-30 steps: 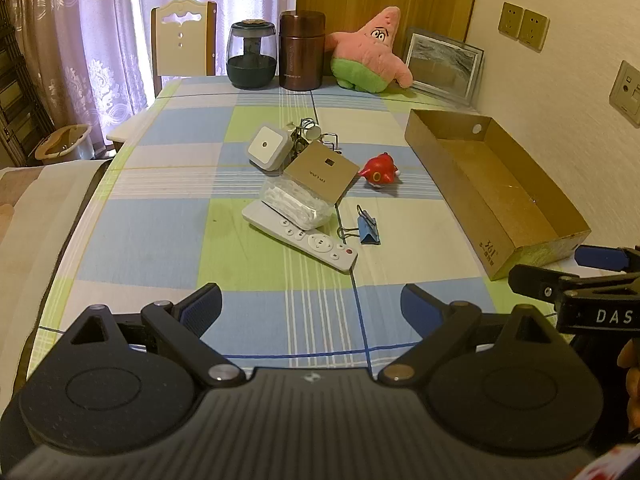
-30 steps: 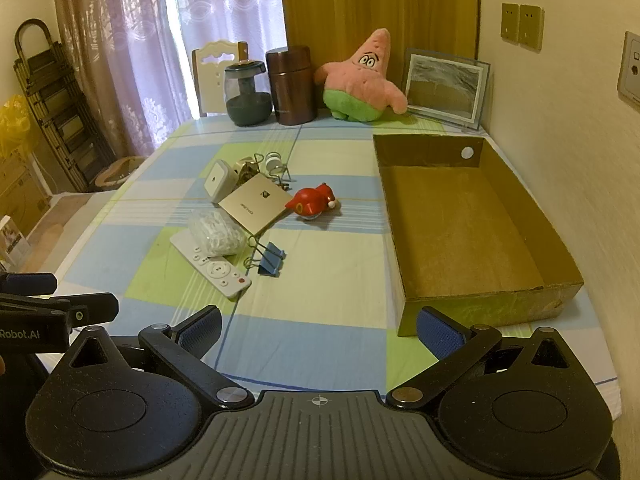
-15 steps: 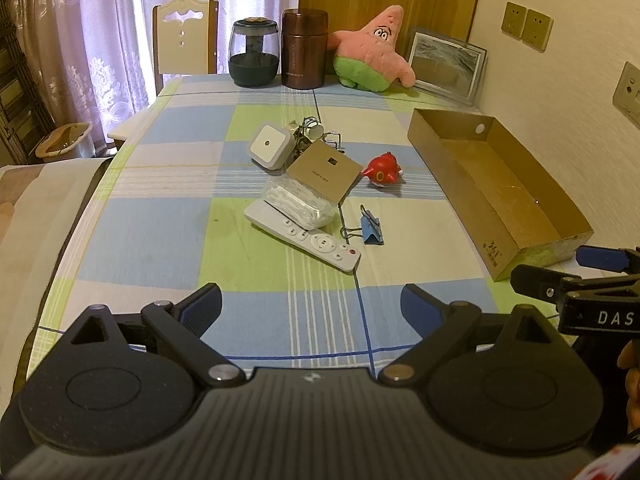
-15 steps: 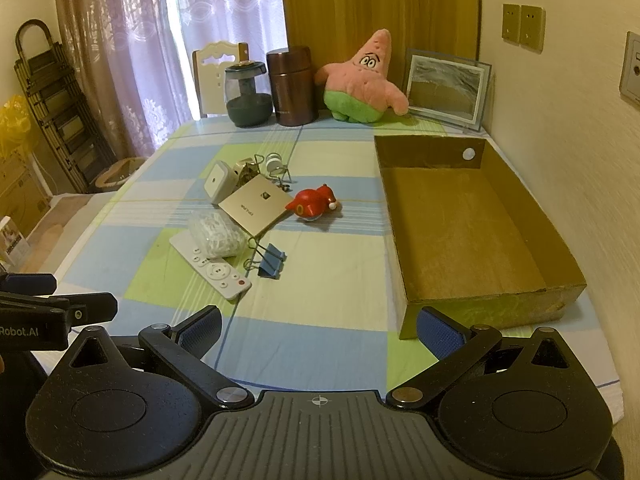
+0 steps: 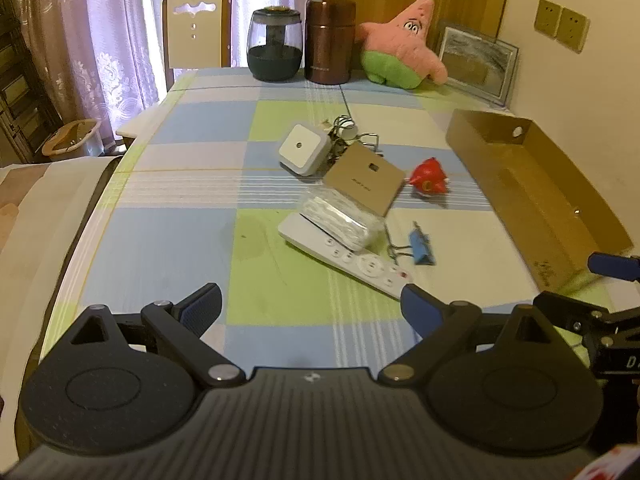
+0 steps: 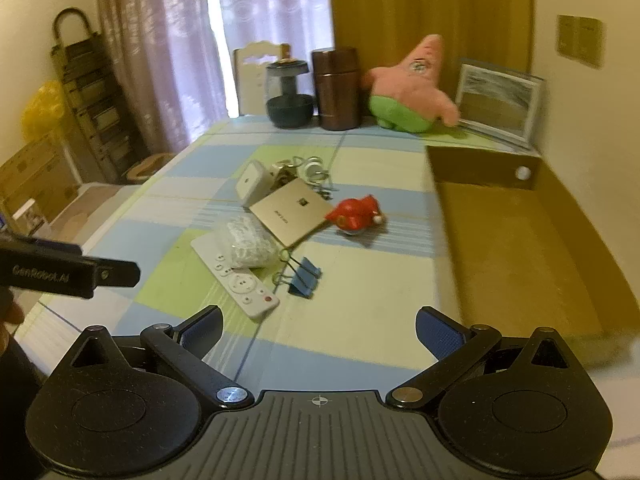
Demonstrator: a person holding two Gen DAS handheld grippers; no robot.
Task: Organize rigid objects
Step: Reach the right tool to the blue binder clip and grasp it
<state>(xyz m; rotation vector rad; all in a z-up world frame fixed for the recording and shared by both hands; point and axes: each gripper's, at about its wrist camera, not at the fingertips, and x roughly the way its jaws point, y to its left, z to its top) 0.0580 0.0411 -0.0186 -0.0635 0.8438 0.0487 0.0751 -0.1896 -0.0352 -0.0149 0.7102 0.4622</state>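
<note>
A cluster of small objects lies mid-table: a white remote (image 5: pixel 344 256) (image 6: pixel 236 276) with a clear bag of white bits (image 5: pixel 342 218) (image 6: pixel 246 242) on it, a blue binder clip (image 5: pixel 420 248) (image 6: pixel 304 276), a tan card box (image 5: pixel 364 178) (image 6: pixel 292 212), a red toy fish (image 5: pixel 428 180) (image 6: pixel 354 214), a white square plug (image 5: pixel 304 148) (image 6: pixel 250 182) and metal clips (image 5: pixel 352 136). An open cardboard box (image 5: pixel 532 188) (image 6: pixel 516 240) stands at the right. My left gripper (image 5: pixel 310 304) and right gripper (image 6: pixel 318 326) are both open and empty, just short of the cluster.
At the table's far end stand a dark jar (image 5: pixel 274 48), a brown canister (image 5: pixel 330 40), a pink star plush (image 5: pixel 400 52) and a picture frame (image 5: pixel 476 62). A chair (image 5: pixel 196 32) is behind the table. The wall is close on the right.
Both grippers have moved forward toward the object cluster, which looks larger now. The right gripper's view has shifted left, with motion blur. Both stay open.
</note>
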